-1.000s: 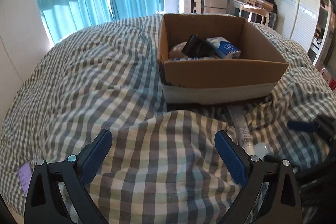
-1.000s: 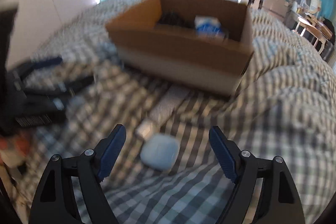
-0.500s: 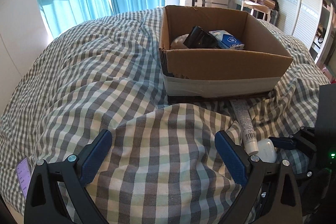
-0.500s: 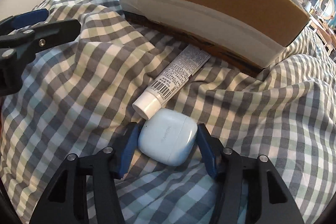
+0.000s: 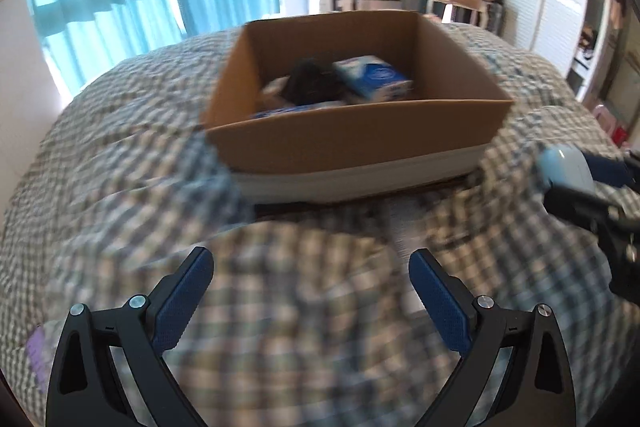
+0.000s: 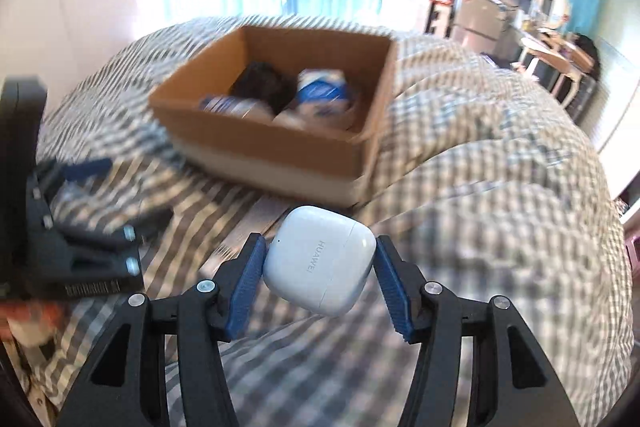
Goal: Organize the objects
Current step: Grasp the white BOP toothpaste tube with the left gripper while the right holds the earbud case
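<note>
- The right hand-held gripper (image 6: 319, 269) is clamped on the white earbuds case (image 6: 320, 261), blue pads pressing both flanks, and the case hangs clear above the checked bedspread (image 6: 480, 227).
- Those jaws have just been closing, and the case sits squarely between them, hinge seam running roughly along the fingers.
- The target, by my reading, is the open cardboard box (image 6: 276, 151) at about eleven o'clock from the held case in the right wrist view, near but not yet under it.
- The box already carries a blue-and-white packet (image 6: 320, 91) and a dark item (image 6: 260, 83); the blur hides what the dark one is.
- The left hand-held gripper (image 5: 310, 301) stands wide open over the bedspread with nothing between its pads.
- From the left wrist view, the box is at twelve o'clock, and the case shows at three o'clock, gripped off the box's right corner.
- The right hand is the nearer one that matters: it has the load, and the coming move likely calls for a carry up and over the box's near wall, then a release inside.
- A white tube (image 6: 256, 223) lies on the bed just behind the case, its long axis pointing toward the box; it is blurred, and probably the next pick.
- Risk, as I judge it: the smooth rounded case could twist in the pads if clipped against the cardboard rim.
</note>
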